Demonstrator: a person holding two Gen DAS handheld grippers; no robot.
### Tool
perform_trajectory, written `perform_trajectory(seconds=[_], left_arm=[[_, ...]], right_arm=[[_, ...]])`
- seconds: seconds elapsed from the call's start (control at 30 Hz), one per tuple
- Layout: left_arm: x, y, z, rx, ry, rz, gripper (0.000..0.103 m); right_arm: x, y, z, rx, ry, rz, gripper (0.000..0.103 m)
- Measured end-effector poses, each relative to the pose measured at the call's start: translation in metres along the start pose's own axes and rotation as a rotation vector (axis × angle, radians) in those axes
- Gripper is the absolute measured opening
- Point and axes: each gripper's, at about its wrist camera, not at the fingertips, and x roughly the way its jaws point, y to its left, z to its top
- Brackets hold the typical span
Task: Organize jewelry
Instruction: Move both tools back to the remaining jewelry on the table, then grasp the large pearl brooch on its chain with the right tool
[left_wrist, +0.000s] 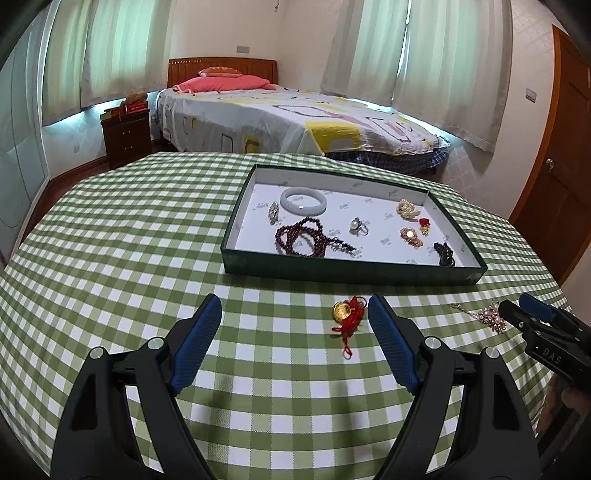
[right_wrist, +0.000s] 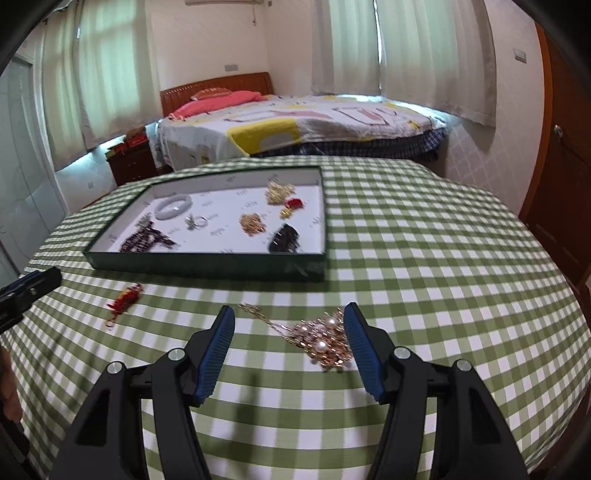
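We count eight pieces in the one tray (left_wrist: 347, 271), including a bangle (left_wrist: 303, 200). Two lie outside on the bench (left_wrist: 110, 258): charm (left_wrist: 345, 314) and hairpin (right_wrist: 325, 341). Both tongs, left (left_wrist: 294, 311) and right (right_wrist: 290, 320), are released.

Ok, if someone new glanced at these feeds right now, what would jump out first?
Likely the dark green shallow tray on the green checked tablecloth, holding a pale jade bangle and dark red bead strand. Next, two pieces outside it: a gold coin charm with red cord between the open left tongs, and a gold pearl-studded hairpin between the open right tongs.
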Motion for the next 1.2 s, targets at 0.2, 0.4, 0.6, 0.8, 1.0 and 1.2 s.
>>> perform_trajectory(seconds=[0.2, 0.4, 0.6, 0.8, 1.0, 1.2], left_arm=[[0.007, 0.002, -0.004, -0.008, 0.017, -0.004, 0.080], [0.012, 0.001, -0.005, -0.010, 0.028, -0.006, 0.080], [0.016, -0.002, -0.006, -0.009, 0.038, -0.010, 0.080], [0.020, -0.003, -0.007, -0.012, 0.045, -0.012, 0.080], [0.021, -0.003, -0.007, -0.013, 0.046, -0.014, 0.080], [0.023, -0.006, -0.009, -0.006, 0.050, -0.020, 0.080]], right_arm=[[0.016, -0.010, -0.004, 0.025, 0.052, -0.028, 0.060], [0.025, -0.019, -0.004, 0.050, 0.081, -0.042, 0.060], [0.032, -0.020, -0.009, 0.055, 0.112, -0.032, 0.053], [0.032, -0.014, -0.013, 0.044, 0.115, -0.012, 0.034], [0.029, -0.007, -0.011, 0.028, 0.095, 0.011, 0.018], [0.025, 0.000, -0.008, 0.010, 0.075, 0.015, 0.016]])
